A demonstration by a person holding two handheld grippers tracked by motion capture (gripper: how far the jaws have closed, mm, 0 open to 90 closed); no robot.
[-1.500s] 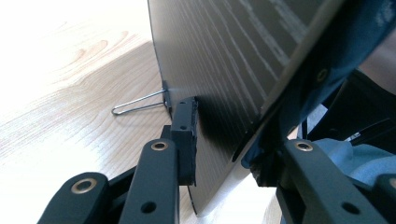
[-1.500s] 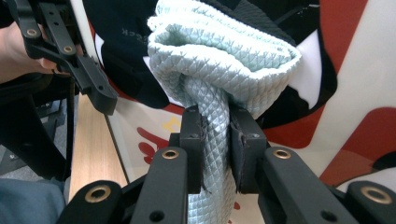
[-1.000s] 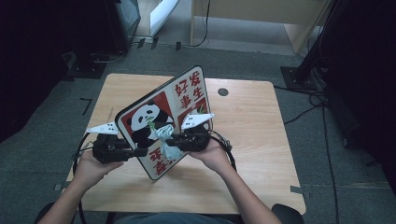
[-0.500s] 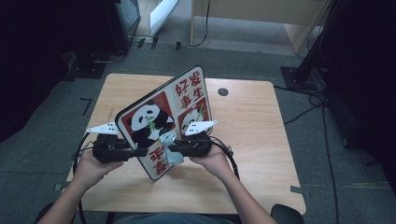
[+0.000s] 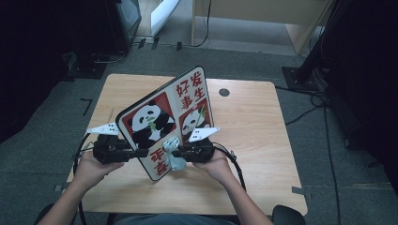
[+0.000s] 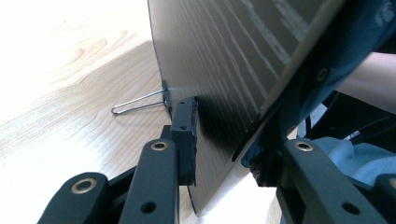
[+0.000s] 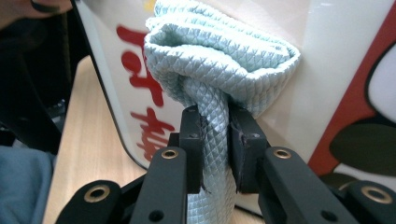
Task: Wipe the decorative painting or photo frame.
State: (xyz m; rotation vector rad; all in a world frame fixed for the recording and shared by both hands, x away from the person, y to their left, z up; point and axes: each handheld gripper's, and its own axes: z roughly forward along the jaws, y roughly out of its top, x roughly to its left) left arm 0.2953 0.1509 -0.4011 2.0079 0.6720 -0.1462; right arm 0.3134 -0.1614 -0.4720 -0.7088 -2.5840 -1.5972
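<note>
Right gripper [image 5: 176,153] squeezes light blue cloth [image 7: 219,56], has slid down picture board [image 5: 164,119] toward 6 o'clock. Wipe now near bottom edge. Left gripper [image 5: 139,153] pinches board edge at 9 o'clock side, keeps it standing tilted on desk [image 5: 253,122]. Little wire stand [image 6: 137,101] behind board.

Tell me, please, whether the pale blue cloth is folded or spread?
Bunched. The cloth is gathered into thick folds, its neck pinched in the right gripper, against the panda board.
</note>
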